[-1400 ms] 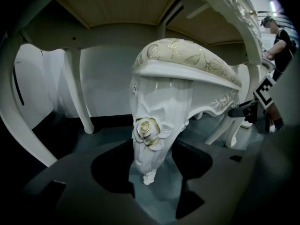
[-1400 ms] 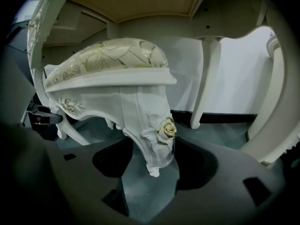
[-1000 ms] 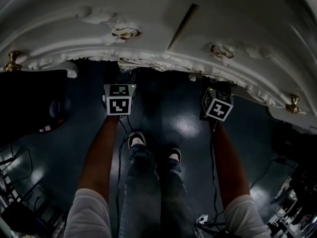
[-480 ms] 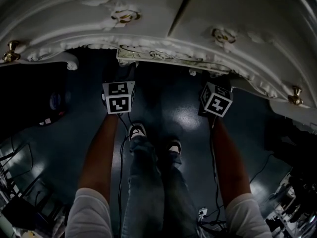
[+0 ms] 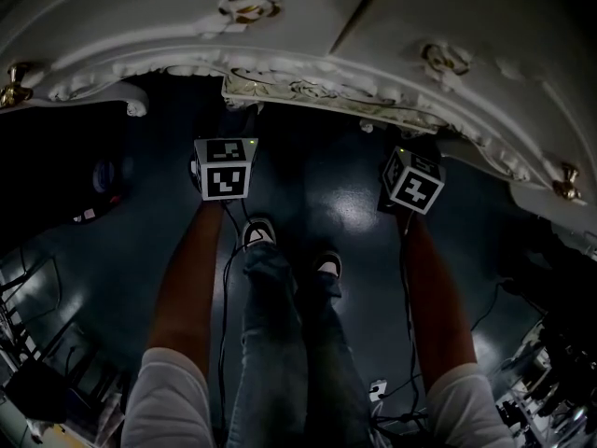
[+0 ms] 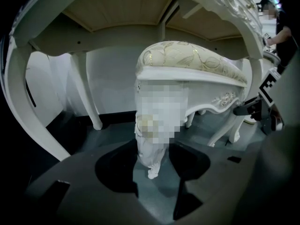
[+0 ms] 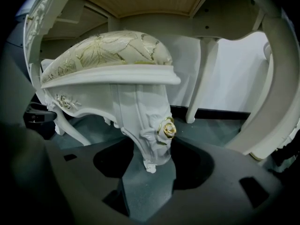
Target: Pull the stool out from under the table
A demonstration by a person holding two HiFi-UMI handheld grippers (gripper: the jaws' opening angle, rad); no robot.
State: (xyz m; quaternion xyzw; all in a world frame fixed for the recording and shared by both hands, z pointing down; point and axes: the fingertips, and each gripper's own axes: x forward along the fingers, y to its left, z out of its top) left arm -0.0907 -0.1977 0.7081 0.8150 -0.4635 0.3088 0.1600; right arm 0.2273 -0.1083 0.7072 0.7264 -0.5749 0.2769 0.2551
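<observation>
The white carved stool (image 6: 192, 62) with a gold-leaf cushion stands under the white ornate table (image 5: 280, 26); its rim (image 5: 317, 91) shows just below the table's edge. My left gripper (image 6: 155, 172) has one front stool leg (image 6: 151, 161) between its jaws. They have just been closing, and their inner faces now lie against the leg. My right gripper (image 7: 150, 168) holds the other front leg (image 7: 146, 135), the one with a gold rose, the same way. In the head view only the marker cubes (image 5: 224, 168) (image 5: 411, 182) show; the jaws are hidden in shadow.
Curved table legs (image 6: 89, 93) (image 7: 206, 78) stand behind and beside the stool. The person's shoes (image 5: 258, 234) are on the dark floor between the arms, with cables (image 5: 224, 287) trailing back. Gear lies at the lower left (image 5: 37, 381) and lower right (image 5: 550, 381).
The head view has tipped, so the table's edge sits higher in frame and more of the stool's rim shows below it. Both marker cubes stay about where they were.
</observation>
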